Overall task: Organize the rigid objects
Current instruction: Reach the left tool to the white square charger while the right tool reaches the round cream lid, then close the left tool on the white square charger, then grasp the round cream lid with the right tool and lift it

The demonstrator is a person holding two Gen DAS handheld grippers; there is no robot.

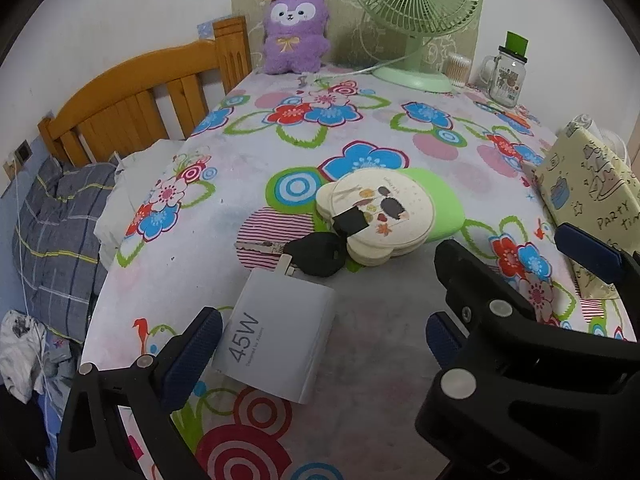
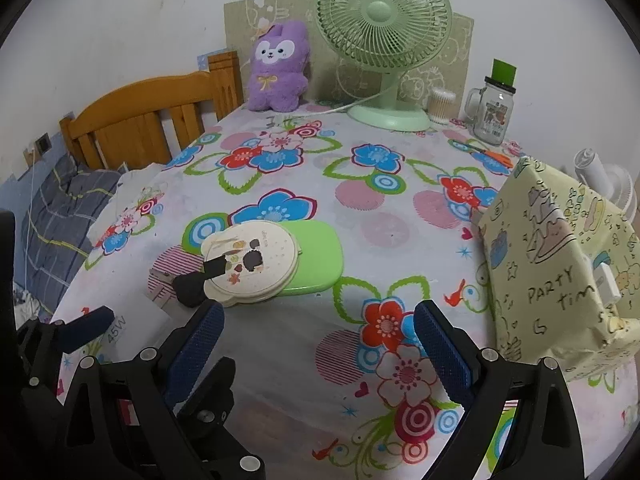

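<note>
Nearest the left wrist camera, the left gripper (image 1: 320, 344) stands wide, empty, its fingers astride the near end of the white 45W charger (image 1: 280, 340), which lies flat on the floral tablecloth (image 1: 400, 312).

Landmark: charger. Its prongs at the far end touch or nearly touch the black key (image 1: 316, 254). Just beyond the key lies the cream bear-shaped case (image 1: 380, 216), with a small black clip (image 1: 351, 222) on its lid, resting on a green lid (image 1: 444, 208). Well right of the charger stands the yellow gift bag (image 2: 560, 264).

The right gripper (image 2: 320, 344) hovers wide and empty over bare cloth, right of the charger.

Risks, judged:
- Closing off-centre could pivot the charger and knock the key.
- Smooth casing may slip between the pads.
- Right gripper sits close by the left; the arms could collide.
- Loose cloth could bunch under the fingers.
</note>
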